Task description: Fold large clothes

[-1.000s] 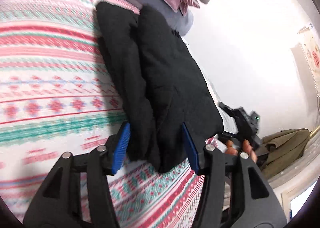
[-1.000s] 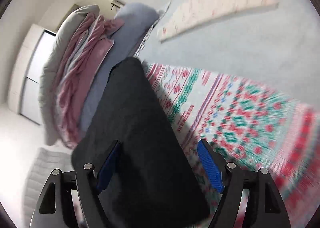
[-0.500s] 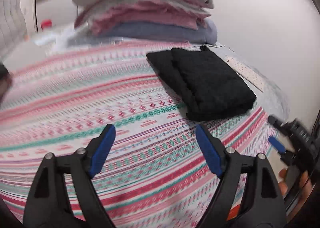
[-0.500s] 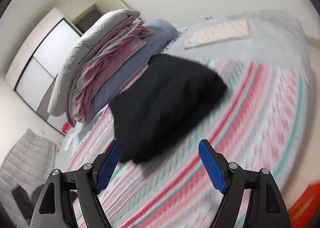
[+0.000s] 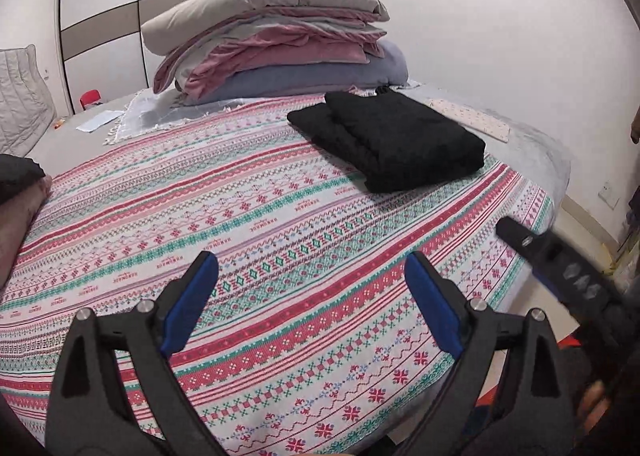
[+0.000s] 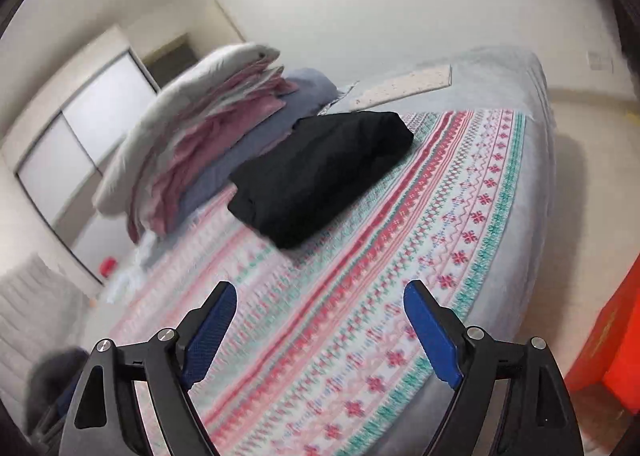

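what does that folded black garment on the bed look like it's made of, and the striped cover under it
Folded black garment: likely a thick, soft knit or fleece; matte, slightly fuzzy surface, bulky rounded folds. Striped cover: seems a thin woven or printed cotton-like cloth; flat, dull, lying smooth with crisp red and green pattern bands.

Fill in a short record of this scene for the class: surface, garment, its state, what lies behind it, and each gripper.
surface: patterned bedspread
garment: black garment
state: folded, lying flat, untouched
behind it: stack of bedding
left gripper: open, jaws just opened wider, nothing between them
right gripper: open, jaws just opened wider, nothing between them
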`<action>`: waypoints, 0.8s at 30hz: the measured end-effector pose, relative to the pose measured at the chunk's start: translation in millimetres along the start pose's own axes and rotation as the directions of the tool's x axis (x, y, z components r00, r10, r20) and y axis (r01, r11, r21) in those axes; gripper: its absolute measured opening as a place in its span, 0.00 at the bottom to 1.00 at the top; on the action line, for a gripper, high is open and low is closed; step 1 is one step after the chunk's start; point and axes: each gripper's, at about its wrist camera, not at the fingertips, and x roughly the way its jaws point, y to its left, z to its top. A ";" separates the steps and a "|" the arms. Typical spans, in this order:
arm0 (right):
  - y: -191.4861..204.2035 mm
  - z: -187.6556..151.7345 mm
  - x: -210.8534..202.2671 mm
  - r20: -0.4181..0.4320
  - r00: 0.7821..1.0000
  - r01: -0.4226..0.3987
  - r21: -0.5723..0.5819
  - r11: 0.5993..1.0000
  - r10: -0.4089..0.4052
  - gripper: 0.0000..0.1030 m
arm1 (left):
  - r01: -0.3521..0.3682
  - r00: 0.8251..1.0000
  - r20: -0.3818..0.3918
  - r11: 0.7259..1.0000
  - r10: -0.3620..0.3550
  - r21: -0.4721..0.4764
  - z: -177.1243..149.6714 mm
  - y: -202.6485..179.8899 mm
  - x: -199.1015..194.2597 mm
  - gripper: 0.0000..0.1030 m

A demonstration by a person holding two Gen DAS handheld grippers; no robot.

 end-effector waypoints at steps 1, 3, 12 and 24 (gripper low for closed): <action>0.2 -1.0 -4.5 0.012 0.999 -0.048 0.000 0.999 0.048 0.84 | 0.003 1.000 -0.003 1.000 -0.003 0.005 -0.9 2.0 1.6 0.91; 2.0 -3.4 -5.4 0.011 0.998 -0.056 0.000 0.998 0.056 0.85 | -0.005 1.000 0.015 1.000 0.005 0.002 -4.1 6.8 0.2 0.91; 14.4 -7.7 8.2 -0.033 0.999 0.017 -0.076 0.997 -0.019 0.86 | -0.007 1.000 0.005 1.000 0.007 0.022 -6.7 14.8 2.6 0.93; 50.8 -22.6 -25.3 0.146 0.964 0.258 -0.305 0.917 -0.222 0.86 | 0.004 0.999 -0.040 1.000 -0.005 -0.028 -9.7 15.5 10.1 0.99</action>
